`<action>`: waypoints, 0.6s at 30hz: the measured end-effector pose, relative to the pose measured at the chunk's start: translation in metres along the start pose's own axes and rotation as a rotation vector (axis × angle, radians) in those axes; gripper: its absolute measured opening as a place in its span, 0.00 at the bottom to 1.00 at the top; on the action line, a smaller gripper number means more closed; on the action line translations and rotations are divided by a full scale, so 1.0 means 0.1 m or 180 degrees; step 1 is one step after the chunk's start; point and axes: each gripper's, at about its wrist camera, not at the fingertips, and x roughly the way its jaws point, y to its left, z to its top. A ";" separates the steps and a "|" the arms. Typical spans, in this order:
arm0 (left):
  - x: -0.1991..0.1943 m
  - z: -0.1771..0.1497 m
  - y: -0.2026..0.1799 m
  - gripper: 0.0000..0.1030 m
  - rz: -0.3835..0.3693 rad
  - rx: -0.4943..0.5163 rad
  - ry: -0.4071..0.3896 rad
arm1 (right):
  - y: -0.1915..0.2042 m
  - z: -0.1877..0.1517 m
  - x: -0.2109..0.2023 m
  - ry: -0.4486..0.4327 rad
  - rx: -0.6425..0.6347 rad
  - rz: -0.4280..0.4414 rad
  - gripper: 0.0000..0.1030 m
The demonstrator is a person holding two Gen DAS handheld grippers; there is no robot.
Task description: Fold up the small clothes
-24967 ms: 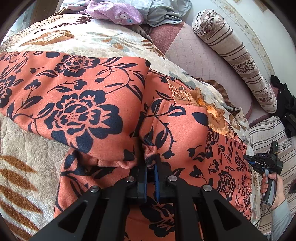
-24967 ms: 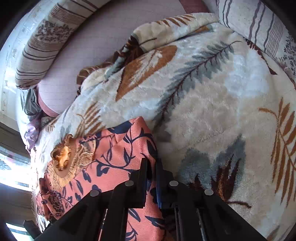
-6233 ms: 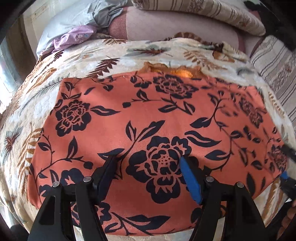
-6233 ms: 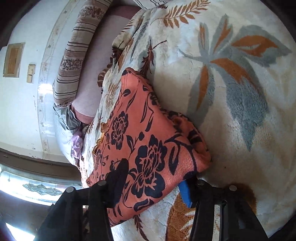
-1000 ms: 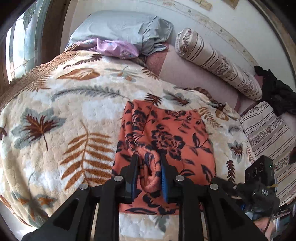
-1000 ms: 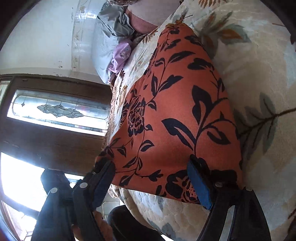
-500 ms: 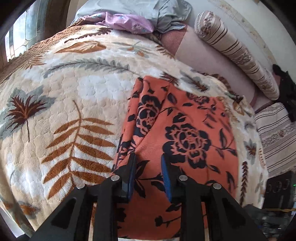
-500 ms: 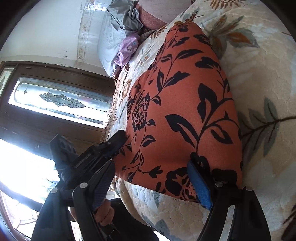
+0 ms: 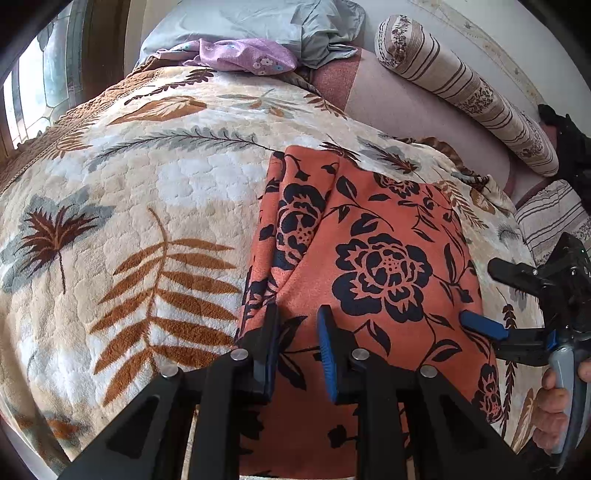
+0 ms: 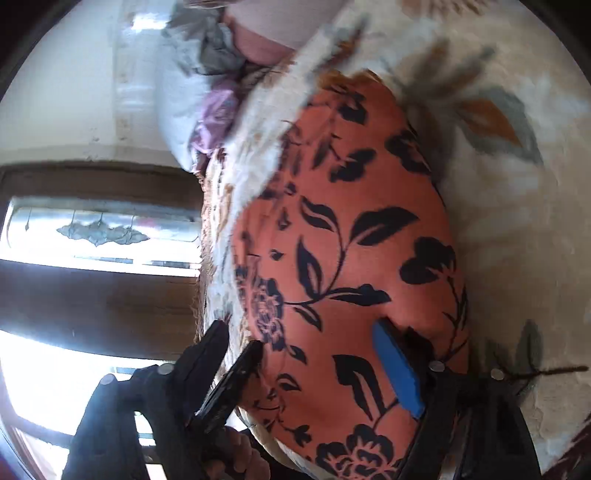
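An orange garment with dark blue flowers lies folded into a narrow rectangle on the leaf-patterned blanket. My left gripper is open a little over the garment's near left edge, holding nothing. My right gripper is wide open above the garment, holding nothing; it also shows at the right of the left wrist view. The left gripper shows at the lower left of the right wrist view.
A purple cloth and grey bedding lie at the head of the bed. A striped bolster runs along the wall. A striped cushion is at the right. A window stands beside the bed.
My left gripper has let go of the garment's folded edge and opened, and the garment now lies flat. The right gripper stays wide open over the garment.
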 end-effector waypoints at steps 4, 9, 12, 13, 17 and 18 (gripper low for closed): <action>0.00 0.01 0.01 0.22 -0.0014 -0.0030 0.0002 | 0.32 0.06 -0.19 -0.0086 -0.0125 -0.0031 0.73; 0.00 0.01 0.01 0.22 -0.0014 -0.0035 0.0003 | 0.62 0.37 -0.21 -0.0234 -0.0364 0.0104 0.85; 0.01 0.02 0.01 0.22 -0.0031 -0.0033 0.0010 | 0.17 0.54 0.12 0.0043 -0.0014 -0.0224 0.84; 0.01 0.02 0.01 0.22 -0.0031 -0.0033 0.0004 | 0.08 0.54 0.14 0.0001 0.0072 -0.0108 0.84; 0.01 0.02 0.00 0.22 -0.0025 -0.0052 0.0012 | 0.39 0.52 -0.09 -0.0145 -0.0136 -0.0074 0.86; 0.01 0.02 0.00 0.22 -0.0015 -0.0046 0.0010 | 0.47 0.52 -0.11 -0.0151 -0.0218 0.0009 0.86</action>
